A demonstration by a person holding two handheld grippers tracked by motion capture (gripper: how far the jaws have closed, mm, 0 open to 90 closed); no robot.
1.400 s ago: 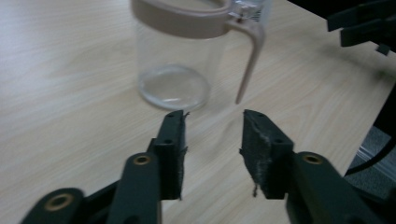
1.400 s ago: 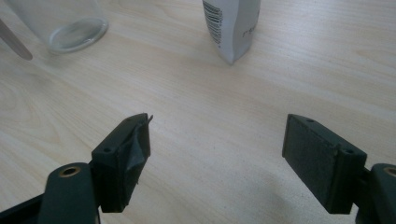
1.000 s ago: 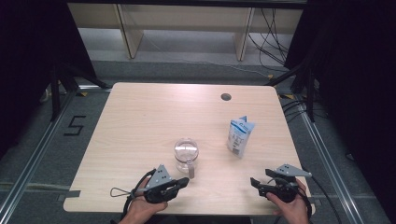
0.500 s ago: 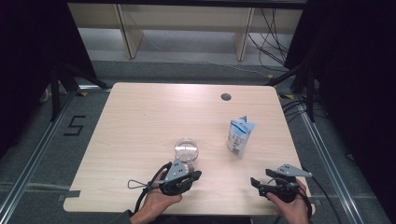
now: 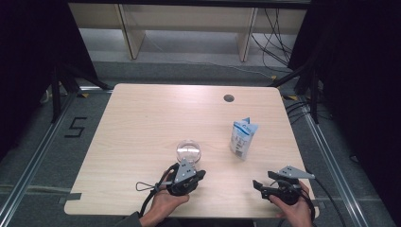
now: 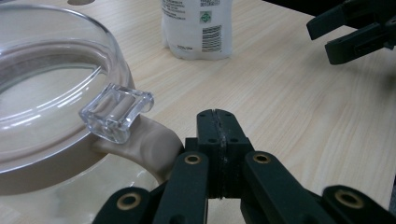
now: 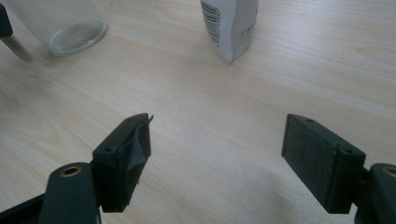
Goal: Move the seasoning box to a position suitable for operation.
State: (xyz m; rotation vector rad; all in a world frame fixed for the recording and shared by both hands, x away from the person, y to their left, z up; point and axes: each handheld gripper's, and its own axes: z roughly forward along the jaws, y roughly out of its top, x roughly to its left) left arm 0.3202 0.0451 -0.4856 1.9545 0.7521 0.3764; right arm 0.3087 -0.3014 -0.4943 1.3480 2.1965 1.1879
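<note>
— Jug [image 6: 51,93] status? Near to far, please.

— My left gripper [image 6: 218,122] has its jaws together, empty, just beside the beige handle [image 6: 144,149]. Right gripper [image 7: 217,158] gapes, idle. Jug stands mid-table; pouch [image 5: 243,138] beyond.

— Next?

— I'd say part the left jaws, then straddle the handle.

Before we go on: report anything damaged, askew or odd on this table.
One thing: the pad lining on one finger of the right claw looks wrinkled and peeling at its tip. The glass jug and the white pouch stand upright, with no spill visible.
</note>
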